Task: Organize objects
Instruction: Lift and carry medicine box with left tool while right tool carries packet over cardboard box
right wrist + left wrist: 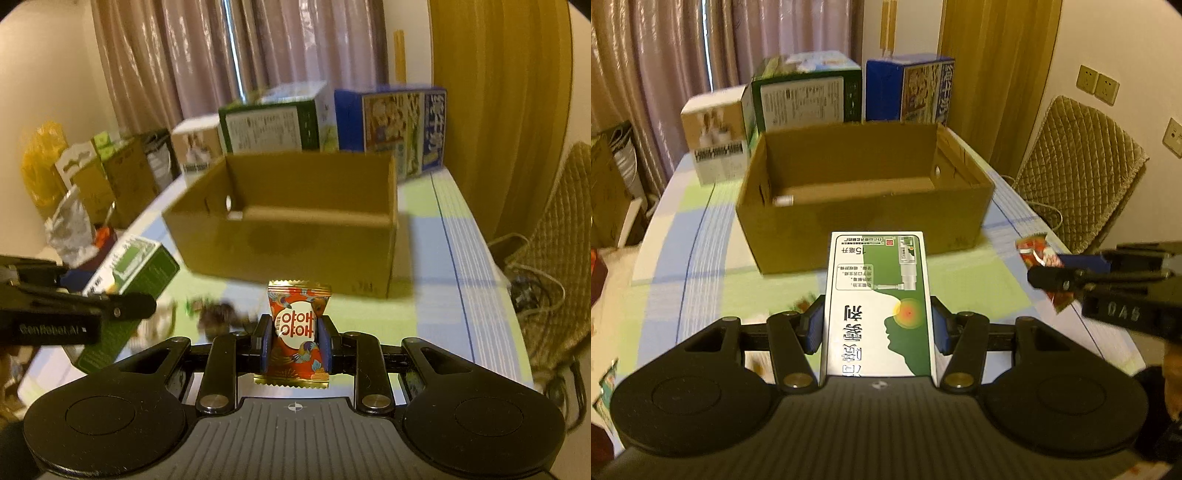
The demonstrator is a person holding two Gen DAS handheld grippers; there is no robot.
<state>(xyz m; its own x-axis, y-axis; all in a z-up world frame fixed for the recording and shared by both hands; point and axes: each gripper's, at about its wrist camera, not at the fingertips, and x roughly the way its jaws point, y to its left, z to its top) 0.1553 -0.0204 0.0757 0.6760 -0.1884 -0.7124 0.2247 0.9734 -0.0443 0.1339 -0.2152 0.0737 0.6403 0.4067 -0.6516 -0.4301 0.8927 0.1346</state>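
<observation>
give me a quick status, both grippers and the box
Left gripper shut on green-and-white medicine carton. Right gripper shut on red candy packet. Cardboard box ahead, open. Path looks clear.

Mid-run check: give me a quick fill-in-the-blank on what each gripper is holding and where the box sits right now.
1. The left gripper is shut on a green-and-white ____.
2. The right gripper is shut on a red ____ with gold edges.
3. The cardboard box ahead of both grippers stands with its top ____.
4. A small white item lies ____ the cardboard box.

Missing words: carton; candy; open; inside
</observation>
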